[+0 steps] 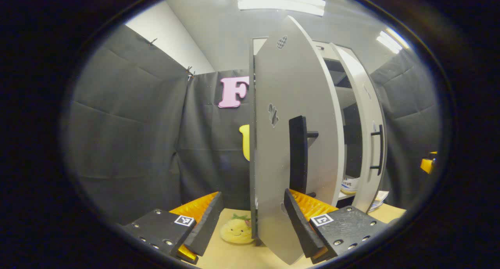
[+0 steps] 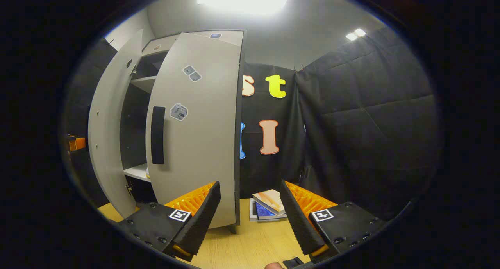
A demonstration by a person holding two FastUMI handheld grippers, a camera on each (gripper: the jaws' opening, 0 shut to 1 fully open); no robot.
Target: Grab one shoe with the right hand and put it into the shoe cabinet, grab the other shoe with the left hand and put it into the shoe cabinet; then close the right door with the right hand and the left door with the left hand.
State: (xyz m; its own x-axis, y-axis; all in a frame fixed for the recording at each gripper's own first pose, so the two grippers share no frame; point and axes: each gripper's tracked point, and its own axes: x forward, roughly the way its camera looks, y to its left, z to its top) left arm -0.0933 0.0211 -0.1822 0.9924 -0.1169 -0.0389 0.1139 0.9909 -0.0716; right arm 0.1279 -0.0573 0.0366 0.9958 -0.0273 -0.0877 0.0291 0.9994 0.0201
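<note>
In the left gripper view the grey cabinet's left door (image 1: 289, 144) stands open, close in front of me and almost edge-on, with its black handle (image 1: 299, 155) facing me. My left gripper (image 1: 252, 222) is open; the door's edge stands between its fingers, and the right finger (image 1: 300, 222) is just below the handle. A white shoe (image 1: 349, 185) sits on a shelf inside. In the right gripper view the right door (image 2: 195, 124) is ajar with its black handle (image 2: 157, 135) to the left. My right gripper (image 2: 248, 218) is open and empty, low beside that door's hinge edge.
A yellow plush toy (image 1: 236, 230) lies on the wooden floor by the left door's foot. A stack of books (image 2: 269, 204) lies on the floor right of the cabinet. Black cloth walls close in on both sides. The other door (image 2: 107, 136) stands open at the left.
</note>
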